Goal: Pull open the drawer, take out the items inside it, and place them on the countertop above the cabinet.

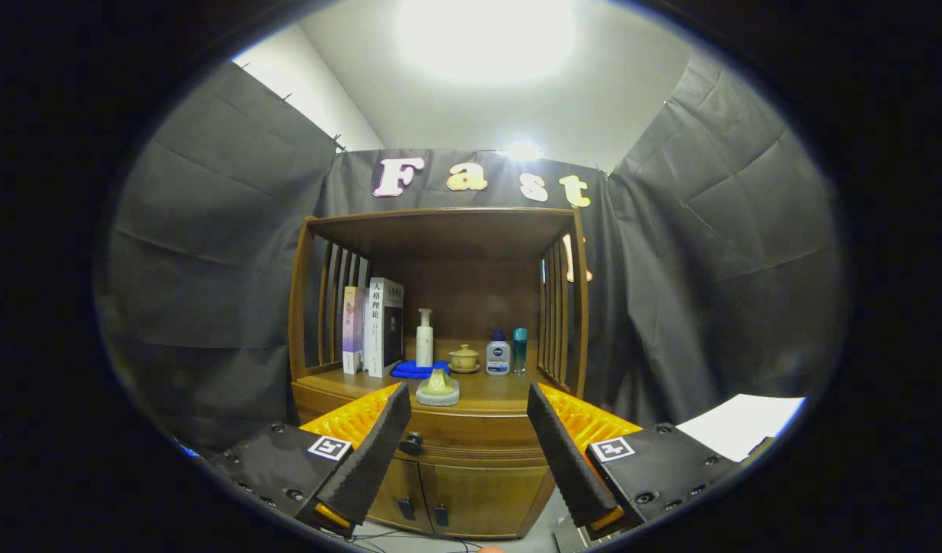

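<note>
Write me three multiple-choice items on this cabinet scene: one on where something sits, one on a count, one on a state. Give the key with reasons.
1. Where does the blue cloth lie?
A. on the countertop under the white pump bottle
B. on top of the books
C. on the floor

2. How many books stand at the countertop's left end?
A. none
B. two
C. five

3. How is the drawer under the countertop?
A. pulled fully out
B. removed
C. shut, its knob untouched

Key: 1 A, the cloth spreads at the bottle's foot. 2 B, two upright spines stand side by side. 3 C, the drawer front sits flush and the open gripper holds nothing, its fingers spread short of the cabinet.
</note>
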Available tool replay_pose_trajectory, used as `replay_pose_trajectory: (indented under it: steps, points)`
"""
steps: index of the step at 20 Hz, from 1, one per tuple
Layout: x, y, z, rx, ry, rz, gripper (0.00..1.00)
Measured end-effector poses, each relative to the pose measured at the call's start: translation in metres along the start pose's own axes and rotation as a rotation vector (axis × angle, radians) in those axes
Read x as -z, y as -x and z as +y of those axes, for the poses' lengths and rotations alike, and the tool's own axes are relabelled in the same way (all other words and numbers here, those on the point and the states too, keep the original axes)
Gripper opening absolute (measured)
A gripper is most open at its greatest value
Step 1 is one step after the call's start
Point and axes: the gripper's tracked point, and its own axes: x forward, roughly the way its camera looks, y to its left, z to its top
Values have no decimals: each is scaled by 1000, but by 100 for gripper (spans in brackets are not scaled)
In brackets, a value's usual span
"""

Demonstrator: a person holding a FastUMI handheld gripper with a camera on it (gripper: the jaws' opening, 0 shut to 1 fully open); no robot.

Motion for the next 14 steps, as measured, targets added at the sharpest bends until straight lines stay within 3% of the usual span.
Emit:
replay_pose_trajectory:
  steps: [14]
  points:
    - [0, 11, -3, -20, -53, -15, 97]
